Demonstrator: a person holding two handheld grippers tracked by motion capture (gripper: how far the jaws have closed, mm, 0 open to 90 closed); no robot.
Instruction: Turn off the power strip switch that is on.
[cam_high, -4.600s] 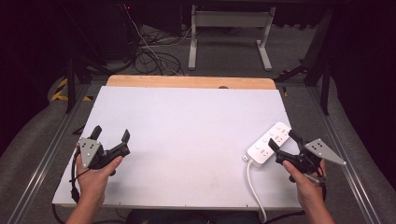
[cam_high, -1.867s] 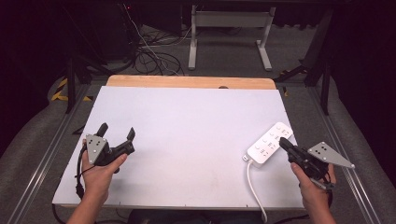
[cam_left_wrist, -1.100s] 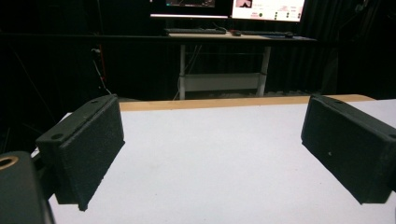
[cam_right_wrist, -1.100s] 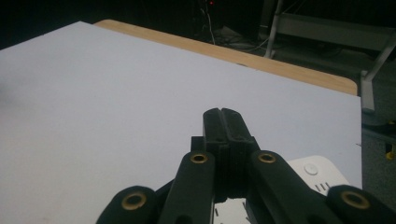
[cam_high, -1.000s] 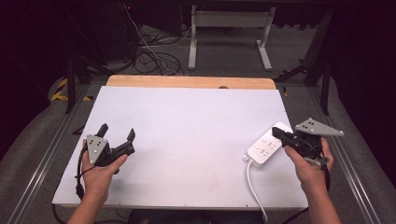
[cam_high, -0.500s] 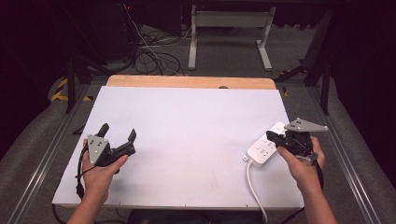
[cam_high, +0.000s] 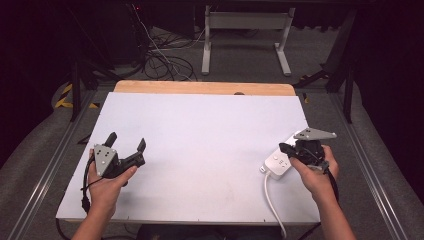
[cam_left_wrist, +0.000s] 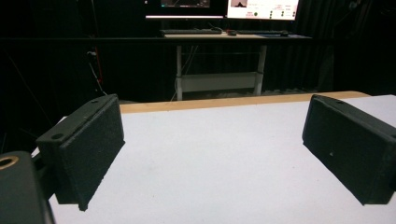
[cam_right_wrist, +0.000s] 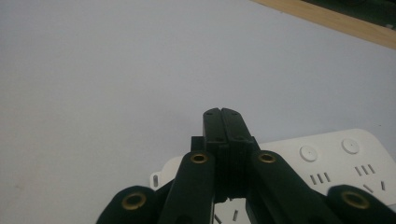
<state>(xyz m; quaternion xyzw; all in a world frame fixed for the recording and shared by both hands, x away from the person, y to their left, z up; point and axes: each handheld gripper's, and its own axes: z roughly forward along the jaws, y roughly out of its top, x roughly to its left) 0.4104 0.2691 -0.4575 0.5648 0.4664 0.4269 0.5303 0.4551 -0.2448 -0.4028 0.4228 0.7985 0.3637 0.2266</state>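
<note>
The white power strip (cam_high: 280, 161) lies near the right edge of the white surface (cam_high: 210, 135), set at a slant, with its white cable (cam_high: 272, 202) running from its near end toward the person's edge of the surface. In the right gripper view its top face shows round buttons and rows of socket slots.

The right tool (cam_high: 287, 149) is held in the person's right hand (cam_high: 315, 172) directly over the strip. Its two black jaws are pressed together with nothing between them, and their joined tip points down and leftward at the near part of the strip. In the right gripper view the closed tip (cam_right_wrist: 223, 116) lies over the strip's edge (cam_right_wrist: 327, 161); whether it touches the plastic cannot be told. The grey three-cornered plate (cam_high: 314, 134) sits level on top of this tool.

The left tool (cam_high: 126, 145) is held in the left hand (cam_high: 107, 182) low over the left part of the surface, well apart from the strip. Its jaws stand wide apart, with only bare white surface between them. A wooden strip (cam_high: 200, 87) borders the far edge of the surface.
</note>
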